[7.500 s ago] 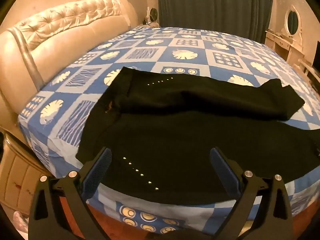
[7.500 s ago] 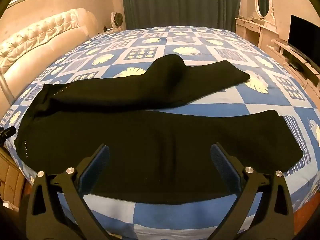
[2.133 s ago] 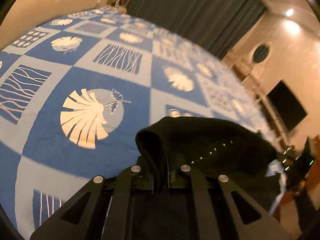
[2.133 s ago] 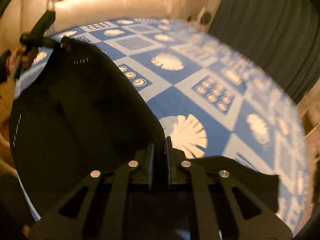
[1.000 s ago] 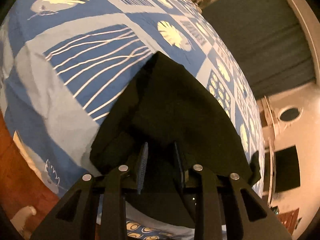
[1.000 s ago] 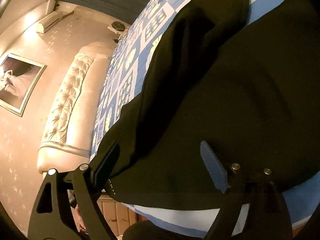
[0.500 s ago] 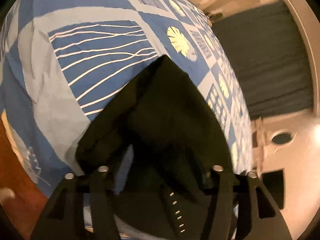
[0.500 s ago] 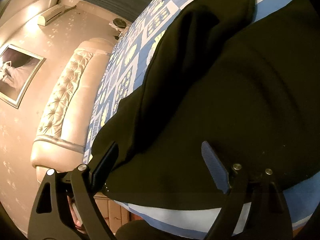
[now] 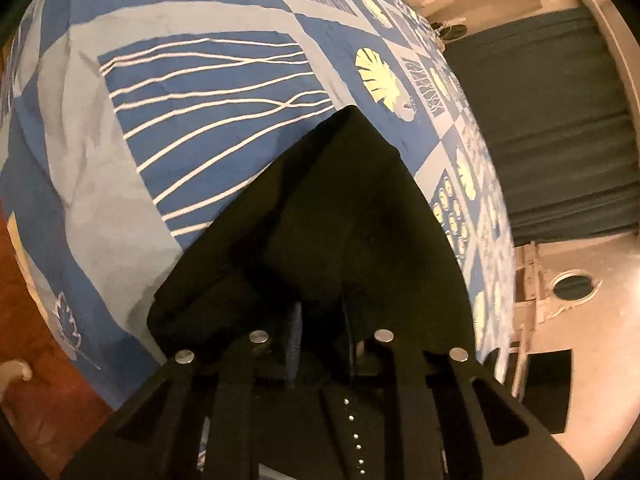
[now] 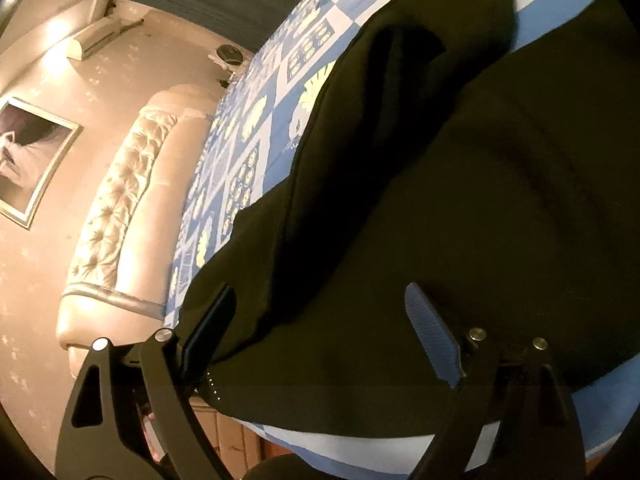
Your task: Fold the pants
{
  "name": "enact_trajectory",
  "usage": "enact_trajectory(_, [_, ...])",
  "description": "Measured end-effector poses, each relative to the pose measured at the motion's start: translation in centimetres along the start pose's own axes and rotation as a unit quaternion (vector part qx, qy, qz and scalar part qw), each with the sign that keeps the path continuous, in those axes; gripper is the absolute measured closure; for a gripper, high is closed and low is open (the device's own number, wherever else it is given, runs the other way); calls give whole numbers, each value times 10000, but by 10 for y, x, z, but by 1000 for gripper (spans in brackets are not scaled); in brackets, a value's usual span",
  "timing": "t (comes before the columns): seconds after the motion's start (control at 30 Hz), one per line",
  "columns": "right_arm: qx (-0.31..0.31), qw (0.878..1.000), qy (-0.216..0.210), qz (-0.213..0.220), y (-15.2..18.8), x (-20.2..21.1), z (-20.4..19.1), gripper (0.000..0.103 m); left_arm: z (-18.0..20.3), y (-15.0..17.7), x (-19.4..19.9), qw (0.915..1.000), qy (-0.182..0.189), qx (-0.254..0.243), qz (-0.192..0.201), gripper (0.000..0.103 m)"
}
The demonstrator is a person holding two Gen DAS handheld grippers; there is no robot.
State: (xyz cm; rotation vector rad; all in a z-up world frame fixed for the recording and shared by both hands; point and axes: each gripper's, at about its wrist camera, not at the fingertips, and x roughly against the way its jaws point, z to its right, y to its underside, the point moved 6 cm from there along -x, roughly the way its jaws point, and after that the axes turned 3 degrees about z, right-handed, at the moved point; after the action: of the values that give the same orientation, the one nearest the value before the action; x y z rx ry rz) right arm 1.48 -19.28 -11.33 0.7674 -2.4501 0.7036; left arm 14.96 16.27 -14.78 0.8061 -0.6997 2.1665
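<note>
At the bottom of the left wrist view, the left black two-finger gripper (image 9: 320,332) has its fingers drawn near together with a narrow gap, and dark fabric lies in and over that gap. Whether the pads actually pinch the cloth cannot be told, since black on black hides the contact. The black fabric pants (image 9: 340,220) spread from the fingers up to a point at mid-frame, lying on the blue and white patterned bedspread (image 9: 200,100); a short row of small pale studs shows on the cloth at the bottom centre. The lower edge of the garment is cut off by the gripper body.

In the right wrist view, the right black two-finger gripper (image 10: 320,328) stands wide apart at the bottom of the frame, its blue-padded finger (image 10: 432,340) lying over the pants (image 10: 460,200), which fill the centre and right and run out of frame at the right edge. No label or writing can be read on the cloth.

Farther off, at left, the cream tufted headboard (image 10: 116,208) stands beside the bed, and a framed picture (image 10: 24,156) hangs at the left edge, partly cut off. Dark teal curtains (image 9: 560,128) fill the upper right of the left wrist view.
</note>
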Motion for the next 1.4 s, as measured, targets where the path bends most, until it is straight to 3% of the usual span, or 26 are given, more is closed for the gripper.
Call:
enact_trajectory(0.2, [-76, 9998, 163, -14, -10, -24, -9, 17, -2, 2, 0, 10000, -25, -33, 10, 85])
enact_trajectory(0.27, [-40, 9996, 283, -21, -15, -32, -12, 22, -3, 2, -1, 10000, -10, -9, -11, 85])
enact_trajectory(0.3, [45, 9992, 392, -66, -18, -40, -12, 42, -3, 2, -1, 10000, -13, 18, -25, 85])
enact_trajectory(0.33, [56, 9991, 403, -128, -19, -45, -12, 75, -4, 1, -2, 10000, -25, 47, -40, 85])
enact_trajectory(0.37, [-28, 9991, 366, -225, -20, -50, -8, 87, -3, 1, -2, 10000, -34, 69, -51, 86])
enact_trajectory(0.43, [-250, 9992, 262, -181, -21, -49, -5, 92, -2, -1, -2, 9999, -30, 103, -74, 89])
enact_trajectory(0.57, [-92, 9999, -41, 39, -15, -25, -23, 93, 0, -3, 7, 9999, 69, 118, -76, 92])
enact_trajectory(0.77, [38, 9991, -433, 33, 3, 14, -41, 93, 1, 1, 39, 9998, 211, 48, 7, 92])
enact_trajectory(0.9, [17, 9989, -406, -220, 33, 23, -30, 93, -15, 8, 51, 9998, 202, 81, -39, 92])
enact_trajectory(1.03, [-131, 9987, -89, -490, 62, 12, 2, 93, -41, 17, 44, 9995, 143, 222, -175, 91])
enact_trajectory(1.17, [-149, 9984, -71, -546, 64, 7, 9, 93, -48, 20, 39, 9989, 355, 279, -159, 91])
enact_trajectory(1.3, [-72, 9986, 8, -515, 56, 16, 2, 80, -40, 21, 46, 9997, 240, -52, -51, 88])
enact_trajectory(1.33, [-66, 9992, 64, -394, 50, 27, 4, 72, -37, 23, 51, 9997, 123, -209, 17, 85])
enact_trajectory(1.4, [8, 9996, 235, -154, 32, 44, 8, 65, -31, 26, 61, 9971, -301, -671, 213, 79])
